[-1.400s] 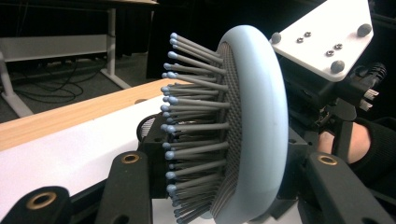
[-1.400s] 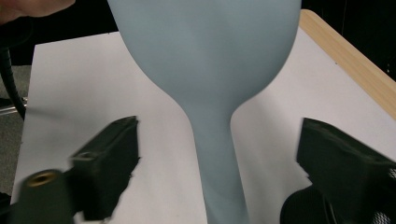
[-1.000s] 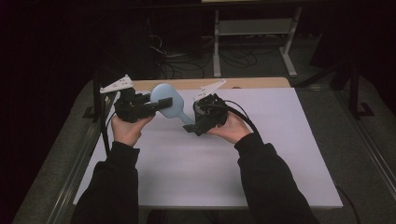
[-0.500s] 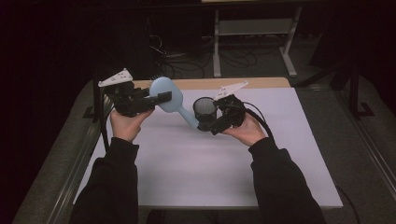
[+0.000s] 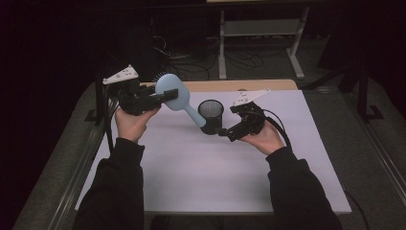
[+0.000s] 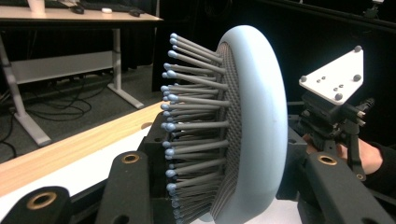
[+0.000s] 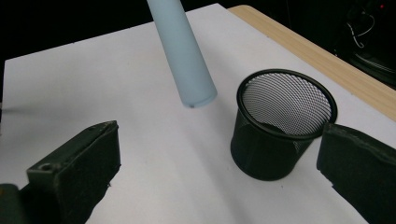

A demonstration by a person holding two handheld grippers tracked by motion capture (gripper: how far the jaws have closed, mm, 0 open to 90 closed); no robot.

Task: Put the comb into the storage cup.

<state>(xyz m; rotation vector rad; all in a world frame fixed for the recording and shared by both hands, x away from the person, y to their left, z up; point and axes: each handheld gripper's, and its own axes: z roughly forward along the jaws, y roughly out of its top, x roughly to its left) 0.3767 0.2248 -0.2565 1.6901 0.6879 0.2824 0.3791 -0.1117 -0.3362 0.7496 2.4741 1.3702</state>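
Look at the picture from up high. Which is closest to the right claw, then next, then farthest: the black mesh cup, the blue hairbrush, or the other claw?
1. Black mesh cup: just left of the right claw, standing on the white mat.
2. Blue hairbrush: farther left, its handle end slanting down beside the cup.
3. Left claw: farthest, far left, gripping the brush's head.

The high view is looking forward and down on the table (image 5: 201, 182) from afar. Both gripper views are sitting close, sharing its hairbrush (image 5: 174, 96) and mesh cup (image 7: 280, 126).
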